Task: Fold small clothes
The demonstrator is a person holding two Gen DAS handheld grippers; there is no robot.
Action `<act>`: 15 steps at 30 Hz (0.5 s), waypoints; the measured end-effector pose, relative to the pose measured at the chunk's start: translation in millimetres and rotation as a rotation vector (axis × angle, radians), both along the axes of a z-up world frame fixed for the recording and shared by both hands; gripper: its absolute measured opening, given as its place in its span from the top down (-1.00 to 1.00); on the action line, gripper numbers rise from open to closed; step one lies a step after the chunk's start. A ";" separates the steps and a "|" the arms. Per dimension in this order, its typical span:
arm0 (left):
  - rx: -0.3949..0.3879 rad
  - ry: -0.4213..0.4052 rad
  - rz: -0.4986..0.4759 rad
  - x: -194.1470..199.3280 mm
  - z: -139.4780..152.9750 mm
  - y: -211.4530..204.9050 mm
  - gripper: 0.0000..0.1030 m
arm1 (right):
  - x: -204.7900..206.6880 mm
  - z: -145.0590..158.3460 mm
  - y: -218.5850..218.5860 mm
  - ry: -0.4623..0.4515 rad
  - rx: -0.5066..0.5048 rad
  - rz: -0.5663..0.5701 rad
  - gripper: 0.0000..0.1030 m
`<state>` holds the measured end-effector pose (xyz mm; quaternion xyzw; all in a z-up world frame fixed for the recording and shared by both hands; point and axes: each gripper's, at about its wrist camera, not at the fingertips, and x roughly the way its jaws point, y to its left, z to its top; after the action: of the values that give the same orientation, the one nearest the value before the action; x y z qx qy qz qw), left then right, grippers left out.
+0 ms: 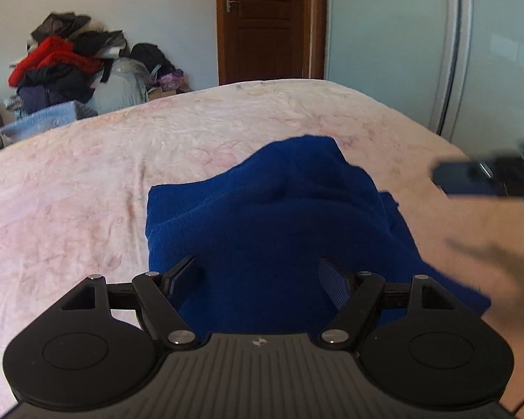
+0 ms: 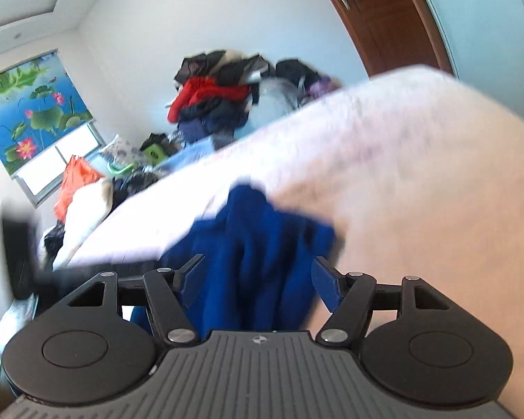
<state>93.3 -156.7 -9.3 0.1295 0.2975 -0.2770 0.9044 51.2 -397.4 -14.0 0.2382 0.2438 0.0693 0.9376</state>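
black fingers of the left gripper [image 1: 256,276] stand apart over one blue garment [image 1: 262,216], nothing pinched between them. the garment is deep blue knit, bunched into a loose heap with a raised hump at its far end and a flat edge trailing to the right. it lies on the pink bed cover [image 1: 87,174], just beyond the fingertips and partly under them. in the right wrist view the right gripper [image 2: 258,279] also gapes, its two blue pads clear of the cloth, and the garment [image 2: 255,237] sits between and beyond them, blurred. the other gripper shows as a dark blur at the right edge of the left view. one clothes pile [image 1: 63,66] stands far left by one brown door [image 1: 265,24].
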 end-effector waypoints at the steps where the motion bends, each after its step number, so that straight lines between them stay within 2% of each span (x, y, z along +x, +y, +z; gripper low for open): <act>1: 0.033 -0.035 -0.010 -9.1 -3.5 -0.4 -0.47 | 19.9 1.6 -1.9 0.010 -0.012 0.002 -0.31; 2: 0.061 -0.065 -0.022 -17.1 -6.8 -0.4 -0.47 | 38.8 3.5 -1.6 0.013 -0.016 0.015 -0.32; 4: 0.083 -0.073 -0.045 -26.7 -12.5 1.5 -0.47 | 72.9 1.9 2.5 0.034 -0.013 0.053 -0.52; 7: 0.087 -0.071 -0.058 -33.1 -20.4 4.9 -0.50 | 120.3 -10.3 20.8 0.102 -0.062 0.104 -0.52; 9: 0.086 -0.080 -0.062 -36.5 -22.9 7.9 -0.50 | 141.7 -23.6 35.5 0.178 -0.237 0.012 -0.52; 10: 0.079 -0.075 -0.064 -36.7 -23.0 9.2 -0.51 | 146.9 -30.4 38.2 0.205 -0.342 -0.074 -0.63; 11: 0.072 -0.069 -0.064 -36.7 -23.3 10.4 -0.51 | 148.8 -34.6 37.7 0.210 -0.418 -0.151 -0.65; 13: 0.059 -0.064 -0.066 -36.5 -23.0 13.7 -0.52 | 144.4 -35.7 32.3 0.193 -0.491 -0.254 -0.67; 15: 0.042 -0.054 -0.066 -34.5 -22.5 17.2 -0.52 | 126.2 -29.8 28.7 0.138 -0.496 -0.315 -0.69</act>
<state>58.8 -139.5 -31.8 0.1655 0.2740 -0.2969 0.8997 177.5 -368.7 -43.8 0.0411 0.2766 -0.1549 0.9475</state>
